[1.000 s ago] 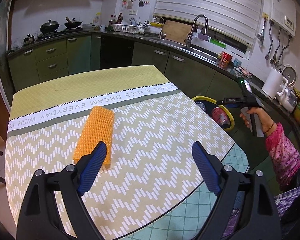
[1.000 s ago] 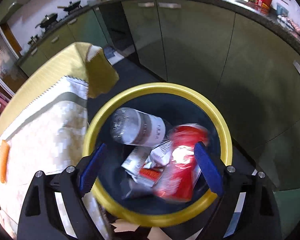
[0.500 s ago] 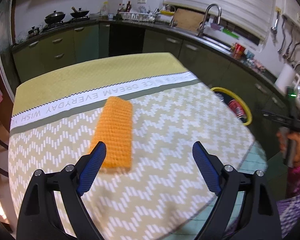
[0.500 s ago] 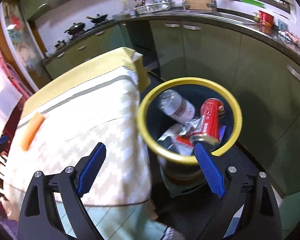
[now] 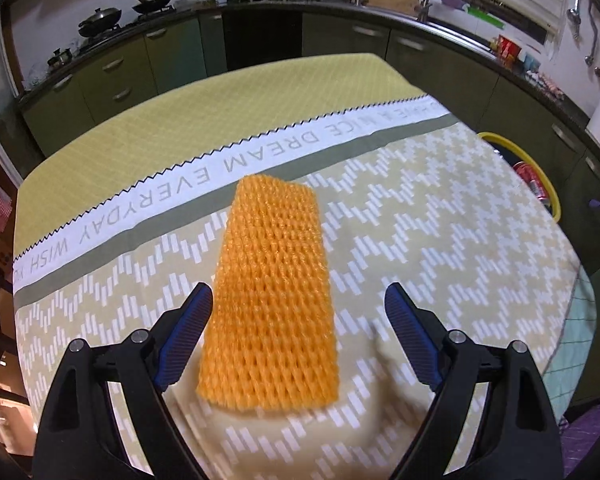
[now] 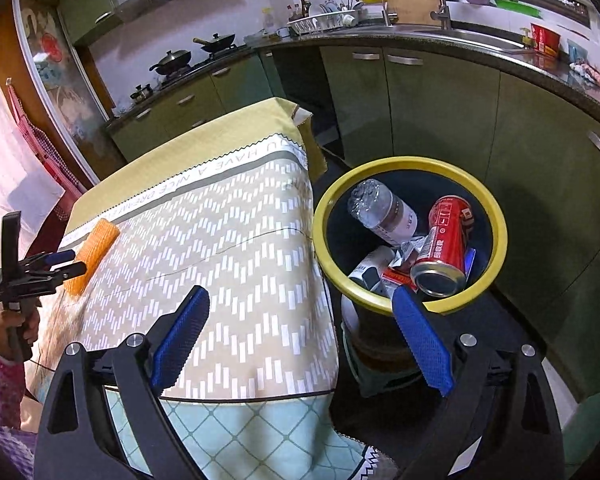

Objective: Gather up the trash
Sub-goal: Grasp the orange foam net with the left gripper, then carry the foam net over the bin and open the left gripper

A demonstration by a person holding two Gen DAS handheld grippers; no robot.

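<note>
Hovering over the tablecloth (image 5: 440, 216), the left gripper (image 5: 298, 312) has its blue-padded jaws spread wide, and the orange foam net (image 5: 272, 292) lies flat right between them, stretching away ahead of the fingertips. The left pad (image 5: 186, 336) sits just beside the net's near left edge; whether it touches is hard to say, while the right pad stands well clear of the net. Nothing is clamped. Off to this gripper's far right, past the table edge, the yellow rim of the trash bin (image 5: 536, 172) peeks out.

Over on the other side, the right gripper (image 6: 300, 336) is also held wide apart with nothing between its pads, pointing down across the table corner. Ahead and to its right stands the trash bin (image 6: 496, 216), just beside the hanging cloth, and inside it lie a red can (image 6: 446, 248), a clear plastic bottle (image 6: 382, 210) and some crumpled wrappers (image 6: 384, 268). Far to this gripper's left, the foam net shows up small on the table (image 6: 96, 246), with the left gripper (image 6: 66, 262) closing around its near end, a hand (image 6: 14, 322) in a pink sleeve on the handle.
</note>
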